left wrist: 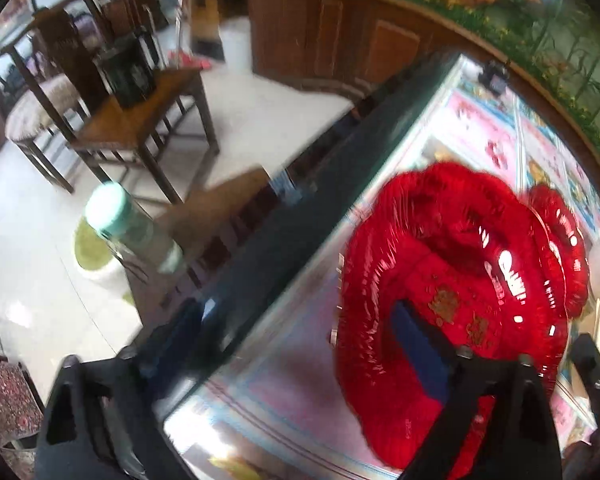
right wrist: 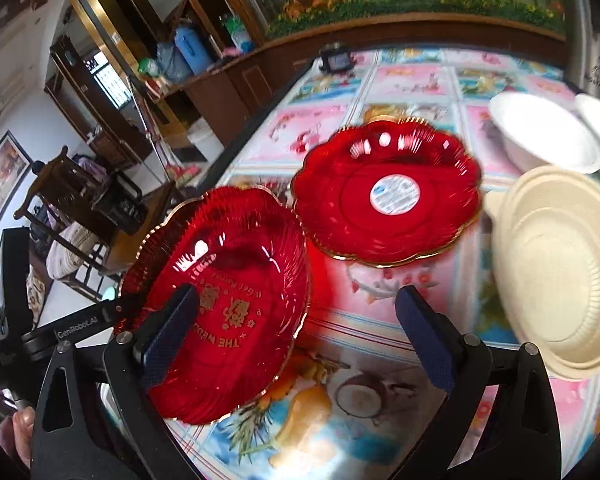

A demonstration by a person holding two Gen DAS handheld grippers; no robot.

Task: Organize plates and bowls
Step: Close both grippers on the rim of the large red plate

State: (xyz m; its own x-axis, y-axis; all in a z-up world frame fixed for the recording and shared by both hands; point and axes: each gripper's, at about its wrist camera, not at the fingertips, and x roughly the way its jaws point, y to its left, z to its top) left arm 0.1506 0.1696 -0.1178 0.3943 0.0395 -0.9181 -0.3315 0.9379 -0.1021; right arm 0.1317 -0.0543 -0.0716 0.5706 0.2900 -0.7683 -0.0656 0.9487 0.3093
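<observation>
Currently both grippers stand wide with nothing held: the left gripper [left wrist: 296, 344] straddles the table [left wrist: 284, 360] edge, one finger [left wrist: 420, 344] over the near red plate [left wrist: 440, 280], while the right gripper [right wrist: 300, 332] hovers with one finger [right wrist: 172, 320] over that same near red plate [right wrist: 220, 304] and bare cloth between its jaws. That plate sits close to the table [right wrist: 400, 80] edge, so a clumsy nudge could likely push it off. A second red plate [right wrist: 384, 192] lies just beyond, a beige bowl [right wrist: 560, 272] and white bowls [right wrist: 540, 132] to the right; motion blur makes contact hard to judge.
</observation>
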